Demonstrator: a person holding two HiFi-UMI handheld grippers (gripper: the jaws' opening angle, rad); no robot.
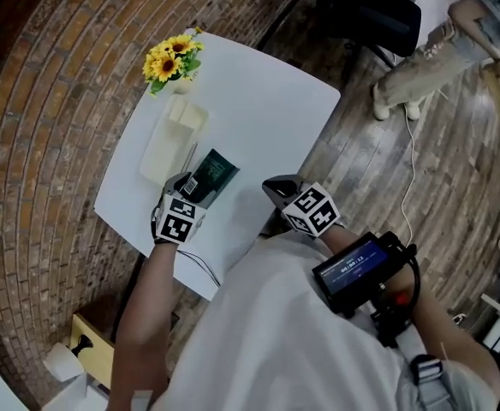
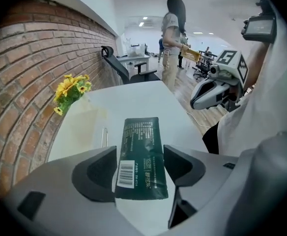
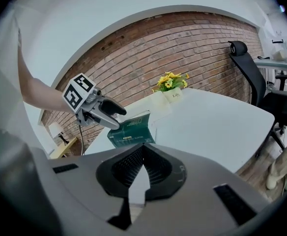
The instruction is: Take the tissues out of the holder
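Observation:
A dark green tissue pack [image 1: 211, 176] lies flat on the white table [image 1: 267, 101], just right of the pale cream holder [image 1: 169, 144]. My left gripper [image 1: 194, 182] points down over the pack's near end. In the left gripper view the pack [image 2: 141, 156] sits between the jaws of the left gripper [image 2: 140, 151], which stand open, with a slim gap at the right pad. My right gripper [image 1: 276, 187] hovers over the table's near edge, to the right of the pack. Its pads meet in the right gripper view, so the right gripper [image 3: 143, 149] is shut with nothing in it.
A bunch of yellow flowers [image 1: 173, 58] stands at the table's far corner behind the holder. A brick wall runs along the left side. A black office chair [image 1: 370, 15] and a standing person [image 1: 430, 58] are on the wooden floor beyond the table.

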